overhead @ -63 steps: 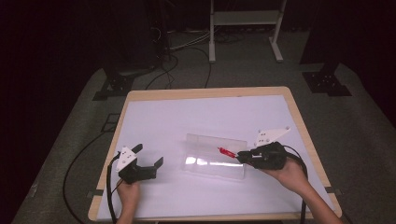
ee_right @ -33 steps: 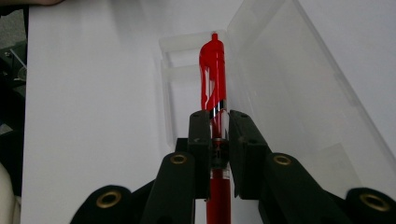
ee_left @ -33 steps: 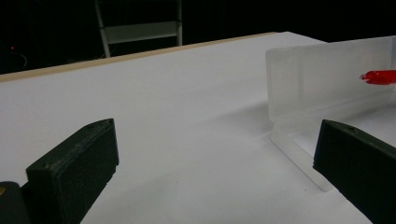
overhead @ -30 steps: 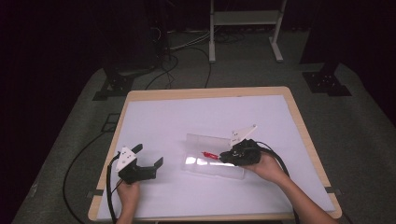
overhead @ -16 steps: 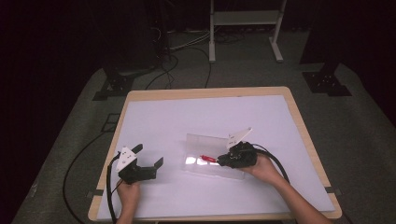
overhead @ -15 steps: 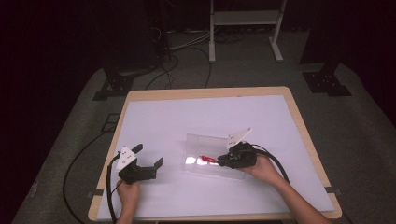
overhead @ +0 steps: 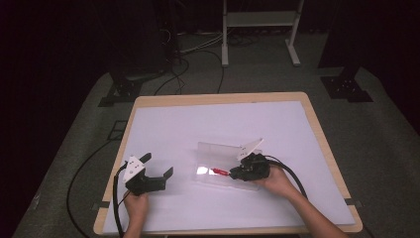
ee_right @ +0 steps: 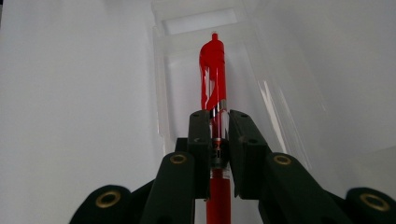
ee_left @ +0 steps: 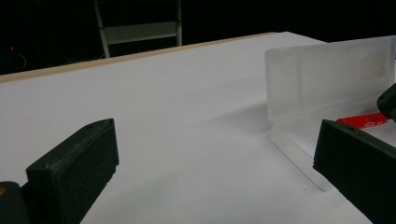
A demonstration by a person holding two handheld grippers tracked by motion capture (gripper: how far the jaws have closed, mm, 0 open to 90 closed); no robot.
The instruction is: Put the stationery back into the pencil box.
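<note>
I count two claws, one red pen and one clear plastic box on the bench (overhead: 173, 119), which is covered by a single white sheet.

My right claw (overhead: 236, 174) is pressed together on the red pen (overhead: 218, 172), pinching its barrel between the two black jaws. In the right gripper view the pen (ee_right: 214, 79) runs straight out ahead of the claw (ee_right: 217, 121), its clip end pointing away, and it sits over the floor of the clear plastic box (ee_right: 187, 28). From the high view the pen lies inside that box (overhead: 218, 151), near its front edge, with the claw reaching in from the right side.

My left claw (overhead: 157, 165) sits well apart from the box, near the front left of the bench, with its jaws spread wide and nothing between them. In the left gripper view the two jaws stand far apart over bare white sheet, the claw (ee_left: 215, 158) facing toward the box (ee_left: 322, 74), whose upright clear wall shows at the right with the pen (ee_left: 362, 120) just beyond its low front lip.
</note>
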